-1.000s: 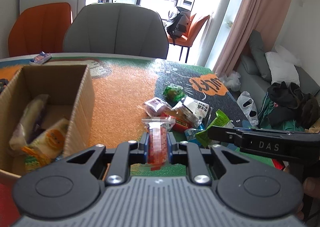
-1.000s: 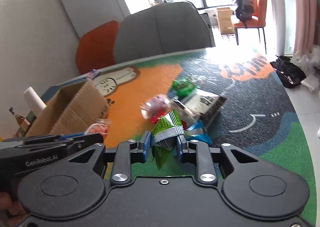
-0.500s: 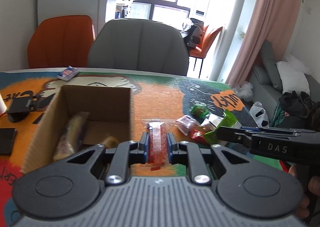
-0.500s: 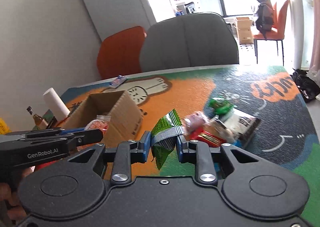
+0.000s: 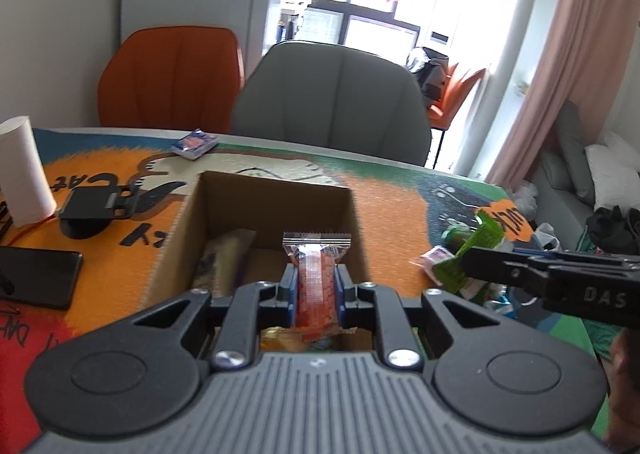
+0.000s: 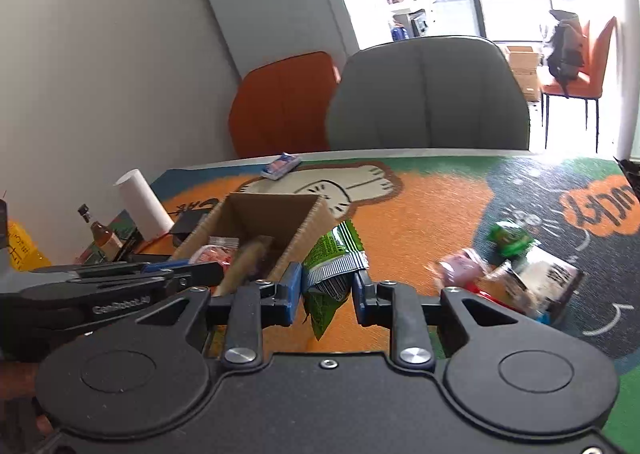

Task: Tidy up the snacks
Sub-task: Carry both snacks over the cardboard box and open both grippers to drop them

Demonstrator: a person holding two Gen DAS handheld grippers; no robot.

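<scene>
Two grippers are at work, each pinching one snack. One open cardboard box (image 5: 276,210) stands on the cartoon-printed table mat (image 5: 392,206), and two chairs, one orange (image 5: 172,78) and one grey (image 5: 332,94), stand behind the table.

Far left of the left gripper (image 5: 316,286) stand one white paper roll (image 5: 22,170), one black phone stand (image 5: 94,206) and one dark phone (image 5: 36,274) lying flat. One small blue packet (image 5: 194,144) lies at the far table edge beyond the box.

The left gripper's jaws are pressed onto a clear-wrapped orange-red snack bar (image 5: 316,278), which stands upright between them, its crimped top edge above the fingertips. It hangs over the open box; inside the box, just left of the jaws, lies a pale wrapped snack (image 5: 224,258), and a yellow wrapper shows under the jaws.

The right gripper (image 6: 326,286) pinches one green snack packet (image 6: 330,262), crumpled and tilted between its blue pads, just beside the box's right wall. To the right of it a small heap of loose snacks (image 6: 516,274) lies on the mat: a pink one, a green one, a black-and-white pouch and others too blurred to count.
</scene>
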